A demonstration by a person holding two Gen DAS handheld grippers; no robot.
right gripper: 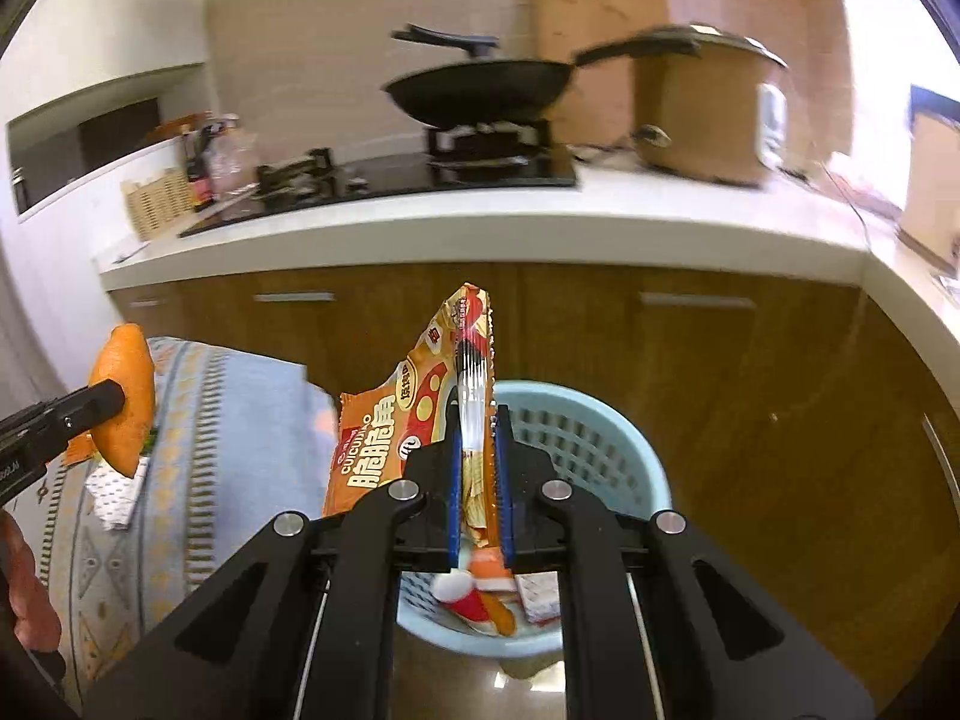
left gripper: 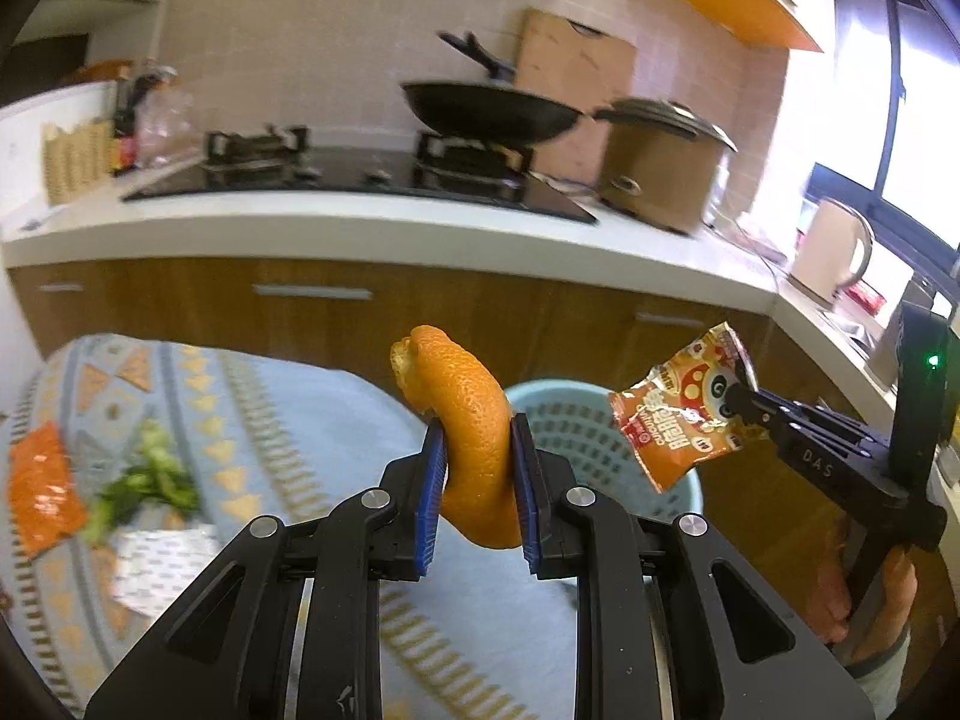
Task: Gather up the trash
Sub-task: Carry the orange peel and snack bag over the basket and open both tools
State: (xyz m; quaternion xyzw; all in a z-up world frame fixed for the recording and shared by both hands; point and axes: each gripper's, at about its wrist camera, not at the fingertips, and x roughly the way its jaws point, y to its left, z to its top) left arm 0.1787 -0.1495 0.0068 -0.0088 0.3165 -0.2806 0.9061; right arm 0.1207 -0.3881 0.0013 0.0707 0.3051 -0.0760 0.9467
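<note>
Looking across: your two views share the kitchen counter (left gripper: 384,228) with its wok (left gripper: 489,111).
Table: you get the patterned blue tablecloth (left gripper: 288,420) best from the left wrist, with an orange wrapper (left gripper: 39,489), green scraps (left gripper: 150,480) and a white printed packet (left gripper: 159,561) lying on it.
Basket: your right wrist looks into the light blue basket (right gripper: 606,438) on the floor beside the table, with wrappers already at the bottom; the left wrist shows only its rim.
Snack bag: your right gripper (right gripper: 479,474) is clamped tight on the orange snack bag (right gripper: 384,450), held above the basket's near rim.
Orange peel: your left gripper (left gripper: 477,480) pinches a curled orange peel (left gripper: 471,420) between narrowly set blue pads, above the table edge, just short of the basket.
Writing: the bag reads "CUICUIJIAO"; the right gripper's finger reads "DAS" in the left view.
</note>
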